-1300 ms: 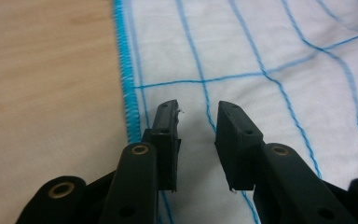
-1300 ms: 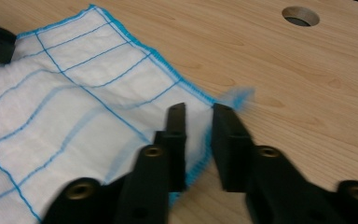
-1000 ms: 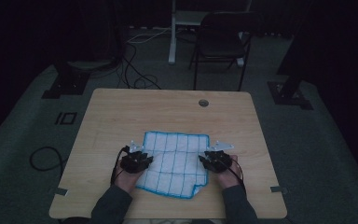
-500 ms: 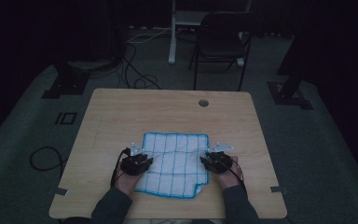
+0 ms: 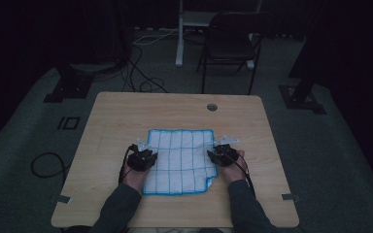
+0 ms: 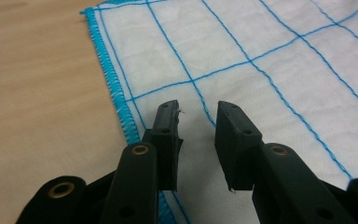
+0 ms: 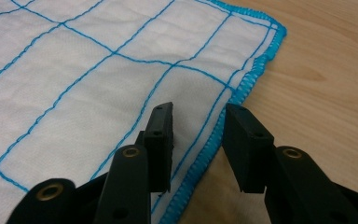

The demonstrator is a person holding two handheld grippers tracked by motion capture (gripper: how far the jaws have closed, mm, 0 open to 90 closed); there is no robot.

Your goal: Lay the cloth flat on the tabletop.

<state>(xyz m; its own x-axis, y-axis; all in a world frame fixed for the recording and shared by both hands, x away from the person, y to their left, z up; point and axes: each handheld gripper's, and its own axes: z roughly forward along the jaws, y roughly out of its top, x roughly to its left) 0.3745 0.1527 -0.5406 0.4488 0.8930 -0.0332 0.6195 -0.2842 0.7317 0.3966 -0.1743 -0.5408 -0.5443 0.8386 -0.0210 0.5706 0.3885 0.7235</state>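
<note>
I see a white cloth point(image 5: 181, 160) lying flat near the middle of the wooden table point(image 5: 111, 116), slightly toward the near edge. It is a thin woven fabric crossed by a grid of thin blue lines, with a thick blue stitched hem. Its outline is roughly square, but the near right corner is cut in or folded, leaving a notch.

My left gripper point(image 5: 141, 159) sits at the cloth's left edge and my right gripper point(image 5: 222, 155) at its right edge, each held by a hand with a dark sleeve coming in from the near side. Both are matte black plastic with brass-coloured rivets at the joints.

The left gripper view brings out what the high view cannot: the jaws stand apart, released, hovering over the white fabric just inside the left hem point(image 6: 116, 88), with nothing between them. The weave and the looped hem stitches show clearly here.

In the right gripper view the jaws are likewise spread and empty. They straddle the right hem point(image 7: 223, 116): one jaw is over the cloth, the other over bare wood. The fabric shows faint wrinkles.

The high view alone gives the surroundings: a round hole point(image 5: 211, 107) in the far part of the table, a dark folding chair point(image 5: 230, 46) beyond it, cables point(image 5: 141, 73) on the grey floor.
</note>
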